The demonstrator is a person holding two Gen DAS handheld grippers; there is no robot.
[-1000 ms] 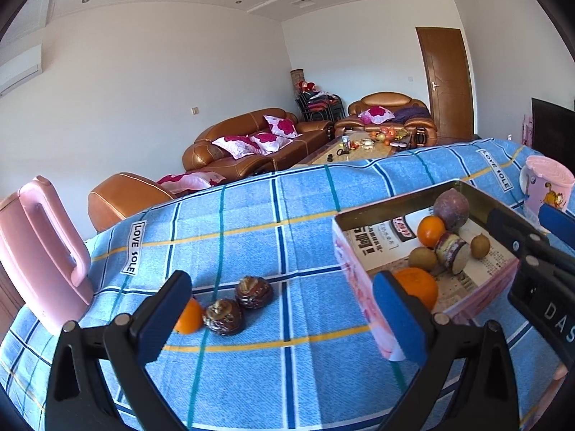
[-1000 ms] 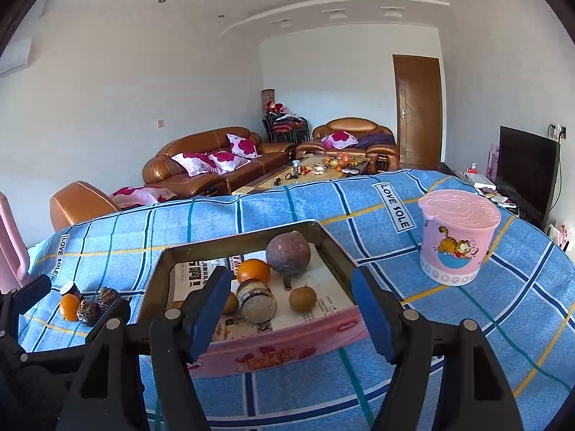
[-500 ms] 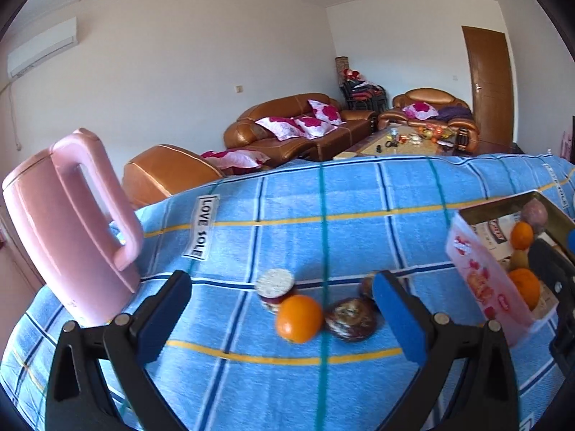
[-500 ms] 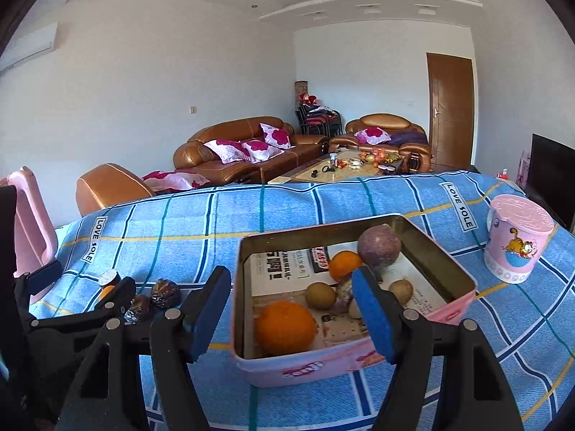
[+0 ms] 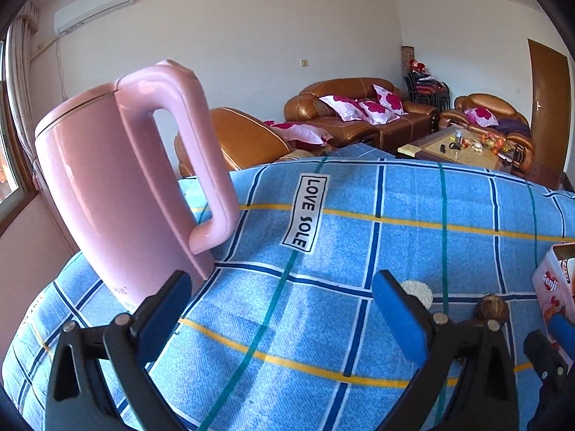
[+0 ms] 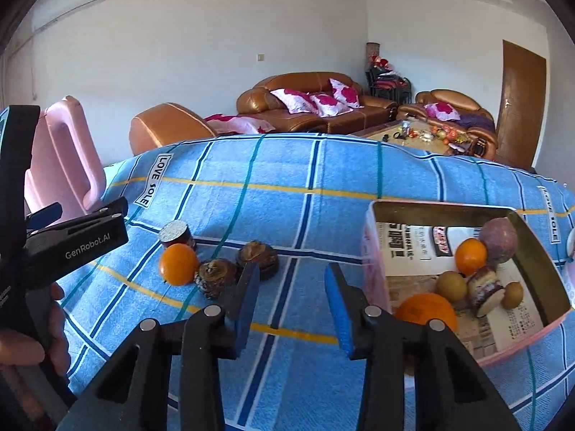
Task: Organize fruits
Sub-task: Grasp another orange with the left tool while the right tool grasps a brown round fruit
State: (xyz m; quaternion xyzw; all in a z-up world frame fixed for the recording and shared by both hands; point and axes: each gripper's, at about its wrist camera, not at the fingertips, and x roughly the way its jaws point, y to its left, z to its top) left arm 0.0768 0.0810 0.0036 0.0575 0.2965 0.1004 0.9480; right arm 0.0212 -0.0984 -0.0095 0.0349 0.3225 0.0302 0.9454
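In the right wrist view an orange (image 6: 178,264), two dark wrinkled fruits (image 6: 216,277) (image 6: 259,257) and a cut purple fruit (image 6: 176,236) lie on the blue checked cloth (image 6: 287,194). A pink tin (image 6: 503,352) at the right holds oranges (image 6: 426,310), kiwis and purple fruits. My right gripper (image 6: 291,298) is open and empty, just right of the loose fruits. My left gripper (image 5: 280,305) is open and empty, facing the pink kettle; it also shows in the right wrist view (image 6: 77,240). In the left wrist view one dark fruit (image 5: 492,308) peeks behind its right finger.
A pink kettle (image 5: 122,194) stands at the table's left end, close to my left gripper. The tin's corner (image 5: 553,283) shows at the right edge of the left wrist view. Brown leather sofas (image 6: 305,104) and a coffee table (image 6: 420,136) stand beyond the table.
Both grippers have swung left. The left one now faces the kettle, with the loose fruits slipped to its right. The right one has moved from the tin toward the loose fruits.
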